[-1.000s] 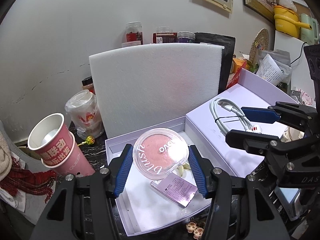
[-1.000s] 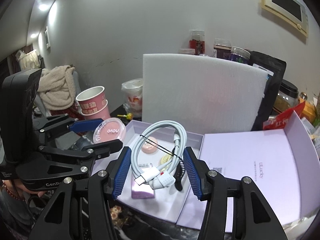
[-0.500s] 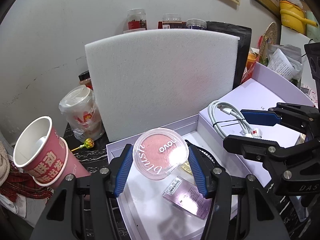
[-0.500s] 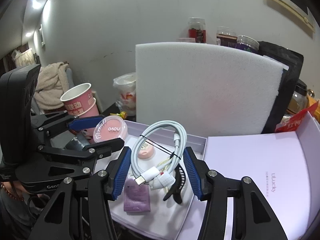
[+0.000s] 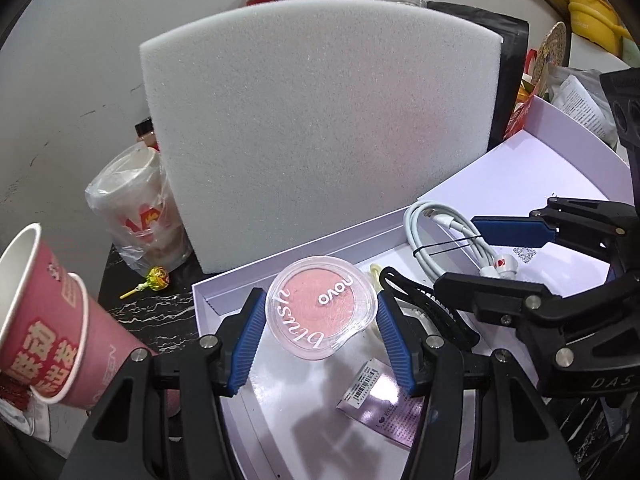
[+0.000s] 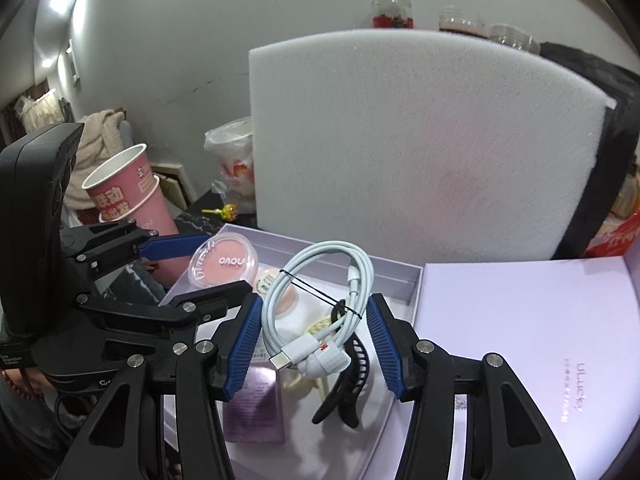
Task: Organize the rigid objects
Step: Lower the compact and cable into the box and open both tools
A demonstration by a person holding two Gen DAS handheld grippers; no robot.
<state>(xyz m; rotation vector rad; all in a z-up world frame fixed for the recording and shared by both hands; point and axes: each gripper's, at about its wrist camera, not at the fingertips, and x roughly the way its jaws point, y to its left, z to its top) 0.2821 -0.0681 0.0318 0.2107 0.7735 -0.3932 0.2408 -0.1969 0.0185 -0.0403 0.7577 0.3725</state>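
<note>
Left gripper (image 5: 322,338) clamped on blush compact (image 5: 321,312), held above open white box (image 5: 280,256). Right gripper (image 6: 312,346) closed on coiled cable (image 6: 316,300), over same box. Risk judged: compact dropped onto hair claw (image 6: 348,384), cable snagged there, grippers bumped together.

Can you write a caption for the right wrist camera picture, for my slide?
Right gripper carries a coiled white cable over the open lilac box.

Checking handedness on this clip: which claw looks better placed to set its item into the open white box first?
Probably left: the left claw holds the blush compact over bare box floor; the right claw holds the cable above the hair clip.
</note>
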